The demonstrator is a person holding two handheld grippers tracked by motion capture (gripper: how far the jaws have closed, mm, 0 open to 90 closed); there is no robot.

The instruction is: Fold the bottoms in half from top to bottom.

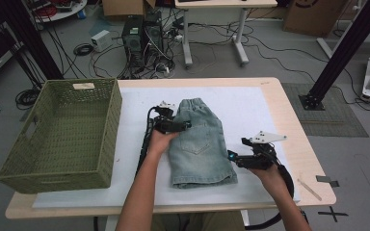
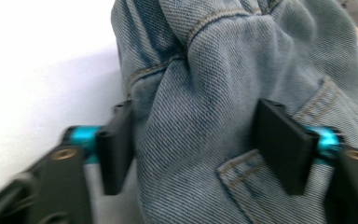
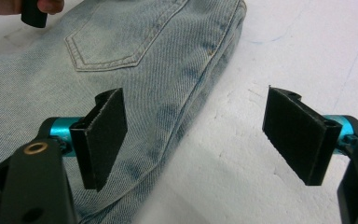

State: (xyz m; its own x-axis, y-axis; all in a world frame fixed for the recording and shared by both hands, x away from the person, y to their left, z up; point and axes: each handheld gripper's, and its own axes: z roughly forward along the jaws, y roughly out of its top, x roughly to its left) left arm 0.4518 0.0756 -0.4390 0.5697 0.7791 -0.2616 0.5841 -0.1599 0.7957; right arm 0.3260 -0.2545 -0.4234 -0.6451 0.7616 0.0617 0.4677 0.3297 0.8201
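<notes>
The folded denim shorts point(image 1: 200, 144) lie at frame centre on the white mat point(image 1: 250, 108), right of the green basket point(image 1: 60, 132). The left gripper point(image 2: 193, 140) straddles a raised fold, jaws not clearly clamped. The right gripper point(image 3: 196, 140) stands open over the shorts' edge. Risk: a shallow bite may let the fabric slip and unfold during lifting.

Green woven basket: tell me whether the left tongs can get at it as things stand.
Probably yes, but not at once. The left tongs straddle a bunched fold of the folded blue denim shorts. The green woven basket sits just beside that forearm with bare white mat between, nothing in the way.
</notes>
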